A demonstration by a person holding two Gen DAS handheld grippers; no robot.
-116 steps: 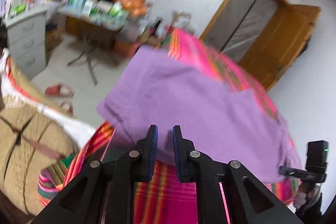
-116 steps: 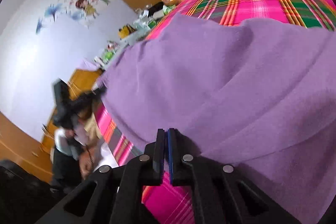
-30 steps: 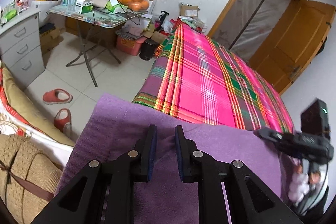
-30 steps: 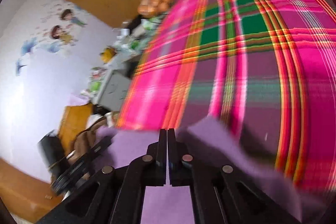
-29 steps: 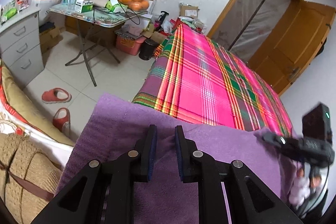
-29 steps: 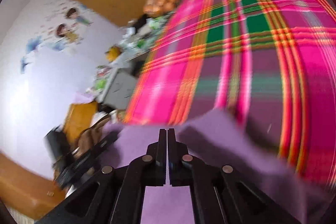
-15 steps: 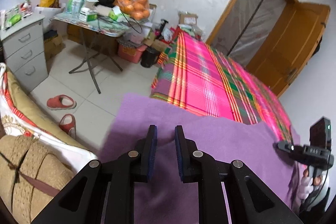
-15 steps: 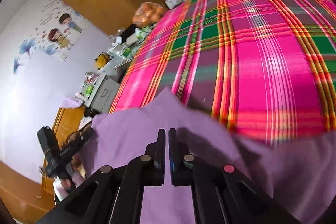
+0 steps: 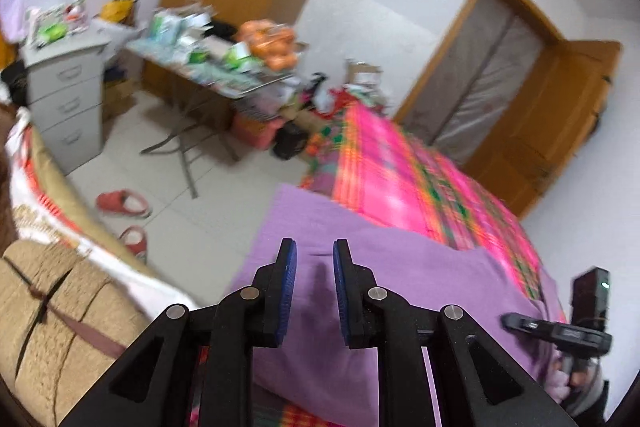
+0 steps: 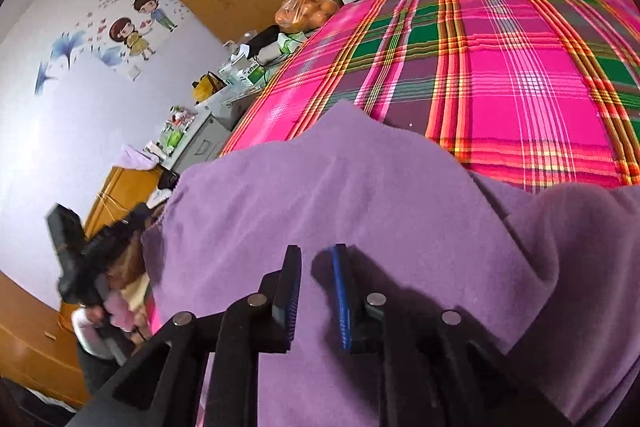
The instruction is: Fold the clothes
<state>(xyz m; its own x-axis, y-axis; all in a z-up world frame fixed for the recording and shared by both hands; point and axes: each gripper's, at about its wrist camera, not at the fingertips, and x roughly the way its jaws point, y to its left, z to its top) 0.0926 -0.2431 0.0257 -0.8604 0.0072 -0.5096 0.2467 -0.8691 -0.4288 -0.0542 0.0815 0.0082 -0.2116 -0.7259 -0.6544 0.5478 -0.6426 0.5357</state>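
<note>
Purple garment [image 9: 400, 267] — flat on bed [image 10: 500, 67]

Garment [image 9: 400, 291] lies on near end of bed [image 9: 404, 183], near edge hanging over bed's edge. Left gripper [image 9: 314, 291] over garment's left part, jaws apart. Right gripper [image 10: 316, 295] over garment's right part, jaws apart, nothing between. Floor [image 9: 208, 195] left of bed; slippers [image 9: 124, 203] on floor. Table [image 9: 208, 75] beyond slippers, by bed's far corner; drawer unit [image 9: 64, 99] left of table. Doorway [image 9: 480, 75] behind bed.
</note>
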